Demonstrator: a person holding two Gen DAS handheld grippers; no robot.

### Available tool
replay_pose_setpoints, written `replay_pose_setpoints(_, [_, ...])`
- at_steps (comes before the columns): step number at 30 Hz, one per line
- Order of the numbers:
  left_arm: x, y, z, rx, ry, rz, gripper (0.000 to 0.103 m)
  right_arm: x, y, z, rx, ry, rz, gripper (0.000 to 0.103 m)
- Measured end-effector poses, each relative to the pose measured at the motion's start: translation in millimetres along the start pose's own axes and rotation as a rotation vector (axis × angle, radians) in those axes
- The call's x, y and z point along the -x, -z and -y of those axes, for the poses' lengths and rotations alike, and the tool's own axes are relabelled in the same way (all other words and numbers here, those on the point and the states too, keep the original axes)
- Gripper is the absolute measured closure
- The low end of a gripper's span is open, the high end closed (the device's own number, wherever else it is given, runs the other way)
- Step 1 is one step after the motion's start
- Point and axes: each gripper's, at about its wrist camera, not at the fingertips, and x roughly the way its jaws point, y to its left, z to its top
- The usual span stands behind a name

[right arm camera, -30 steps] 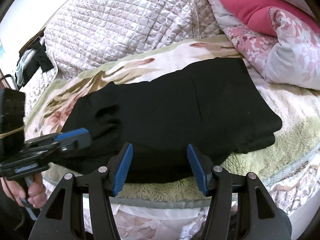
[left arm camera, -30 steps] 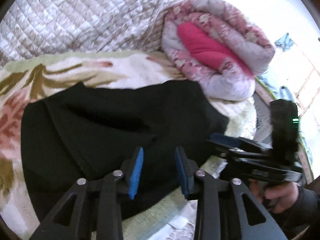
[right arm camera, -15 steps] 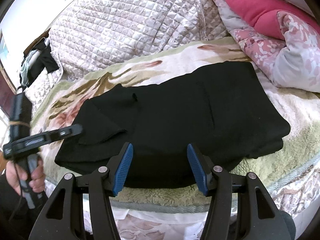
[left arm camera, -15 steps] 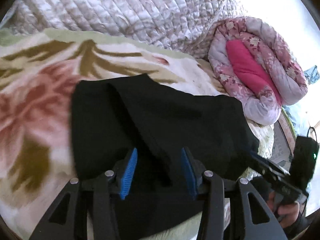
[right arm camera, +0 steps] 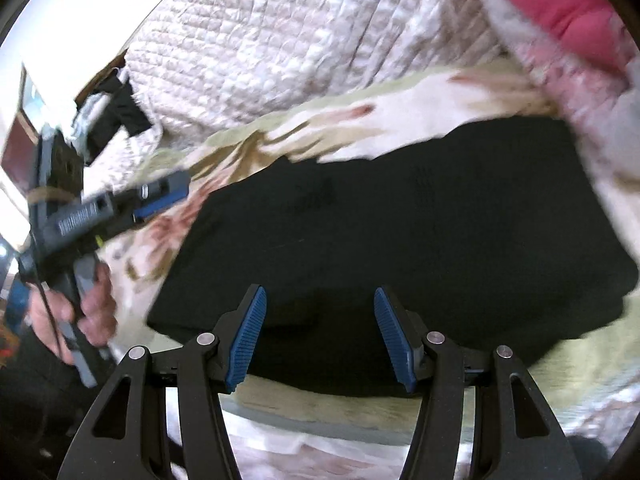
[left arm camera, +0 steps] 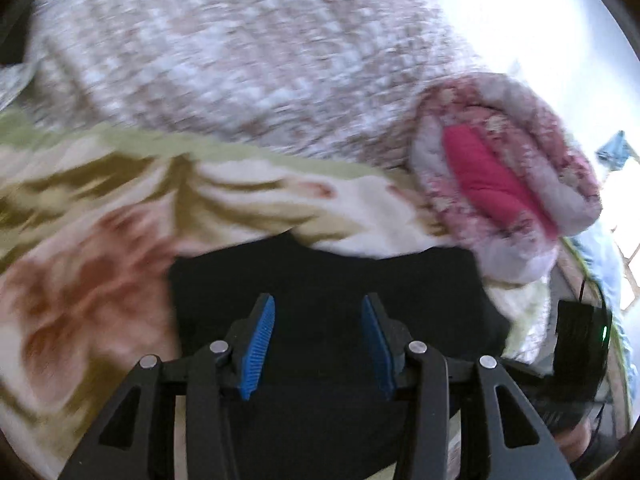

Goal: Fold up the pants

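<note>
Black pants (right arm camera: 400,232) lie in a compact, squared stack on the flowered blanket (right arm camera: 360,120) of a bed, directly ahead of and beneath both pairs of tongs. The cloth looks soft, limp and light, with no stiffness to hold a shape; judged from its doubled layers, it would sag and slide open unless gripped through all thicknesses at an edge or corner, most likely the near hem closest to the right tongs.

The right tongs (right arm camera: 320,336) hover wide apart over that near edge, blue pads empty, touching nothing that can be seen. The left tongs (left arm camera: 316,344) are likewise spread wide and carry nothing, poised above the dark fabric (left arm camera: 320,272) from the left end of the stack. From the right-hand camera, the left tool (right arm camera: 120,204) appears raised off the bed beside the stack, gripped by the person's hand (right arm camera: 88,312), its tip pointing toward the pants.

Beyond the tongs, a rolled pink quilt (left arm camera: 500,176) rests against the far right corner of the pants, and a quilted cream cover (right arm camera: 260,48) rises behind. Both views are blurred.
</note>
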Motion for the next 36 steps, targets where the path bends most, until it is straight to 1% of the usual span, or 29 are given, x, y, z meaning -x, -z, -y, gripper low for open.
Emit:
replay_pose_setpoints(2, [6.8,14.1,-13.2,0.012,-0.047,-0.023,0.055,-14.0,-0.4,1.6,-0.021,-0.002,-0.041,0.046])
replay_pose_setpoints(5, [9.4,33.2,-28.6,0.047,-0.076,-0.053,0.055,-20.1,-8.4,1.0,-0.032,-0.021,-0.042,0.046])
replay_pose_setpoints(8, [8.6,46.9,-36.1,0.078,-0.076,-0.071,0.055,-31.6,-16.3,1.5,-0.025,-0.039,-0.053,0.046])
replay_pose_setpoints(10, [6.3,52.2,-35.5,0.085,-0.069,-0.083,0.055,-35.1,-21.4,1.0,-0.046,-0.052,-0.064,0.046])
replay_pose_setpoints(11, [5.7,53.3,-33.8,0.083,-0.068,-0.084,0.055,-36.2,-23.1,-1.0,-0.047,-0.067,-0.074,0.048])
replay_pose_setpoints(12, [5.4,54.4,-32.2,0.077,-0.069,-0.082,0.055,-38.0,-22.7,-3.0,-0.046,-0.09,-0.091,0.066])
replay_pose_setpoints(13, [5.8,55.0,-31.0,0.073,-0.068,-0.082,0.055,-40.8,-21.7,-4.0,-0.057,-0.099,-0.112,0.093])
replay_pose_setpoints(14, [6.1,55.1,-30.2,0.071,-0.068,-0.083,0.055,-42.6,-20.0,-4.6,-0.063,-0.092,-0.122,0.101])
replay_pose_setpoints(16, [8.1,55.1,-30.0,0.074,-0.065,-0.085,0.055,-33.5,-17.1,-7.1,-0.063,-0.096,-0.095,0.1])
replay_pose_setpoints(18, [13.3,55.7,-29.7,0.074,-0.059,-0.079,0.055,-13.5,-15.4,-10.3,-0.067,-0.117,-0.039,0.1])
replay_pose_setpoints(19, [15.8,56.4,-29.6,0.07,-0.059,-0.075,0.055,-10.5,-14.7,-8.9,-0.065,-0.111,-0.032,0.1])
replay_pose_setpoints(20, [17.5,57.3,-29.7,0.066,-0.06,-0.074,0.055,-10.1,-11.1,-4.5,-0.073,-0.104,-0.037,0.1])
replay_pose_setpoints(22, [17.9,59.3,-30.2,0.068,-0.061,-0.08,0.055,-21.4,-3.2,8.5,-0.118,-0.082,-0.078,0.1])
replay_pose_setpoints(23, [17.4,60.1,-30.5,0.072,-0.062,-0.085,0.055,-27.8,1.2,14.8,-0.146,-0.083,-0.099,0.1])
replay_pose_setpoints(24, [17.2,60.4,-30.4,0.073,-0.064,-0.088,0.055,-26.3,2.3,17.6,-0.162,-0.105,-0.088,0.1])
replay_pose_setpoints(26, [20.6,59.6,-28.1,0.066,-0.069,-0.082,0.055,-20.6,-1.5,13.4,-0.141,-0.095,-0.082,0.1])
replay_pose_setpoints(27, [23.3,58.9,-26.8,0.062,-0.067,-0.076,0.055,-16.5,-4.0,10.8,-0.12,-0.056,-0.071,0.097])
replay_pose_setpoints(28, [26.0,57.3,-25.1,0.056,-0.065,-0.068,0.055,-13.7,-4.8,9.3,-0.109,-0.025,-0.063,0.091])
replay_pose_setpoints(29, [28.3,55.6,-23.0,0.05,-0.065,-0.061,0.055,-9.5,-5.4,8.0,-0.098,0.007,-0.043,0.09])
replay_pose_setpoints(30, [30.0,54.3,-21.4,0.042,-0.063,-0.056,0.055,-2.4,-6.2,8.2,-0.09,0.021,-0.016,0.09])
replay_pose_setpoints(33, [31.8,51.3,-13.0,0.019,-0.044,-0.048,0.055,14.2,-5.3,5.4,-0.06,0.026,0.033,0.09])
replay_pose_setpoints(35, [27.3,52.2,-5.1,-0.01,-0.03,-0.055,0.055,18.0,-2.5,0.8,-0.032,0.018,0.042,0.09])
replay_pose_setpoints(36, [22.5,53.7,-2.6,-0.018,-0.034,-0.066,0.055,18.4,0.6,-3.3,-0.01,-0.002,0.044,0.09])
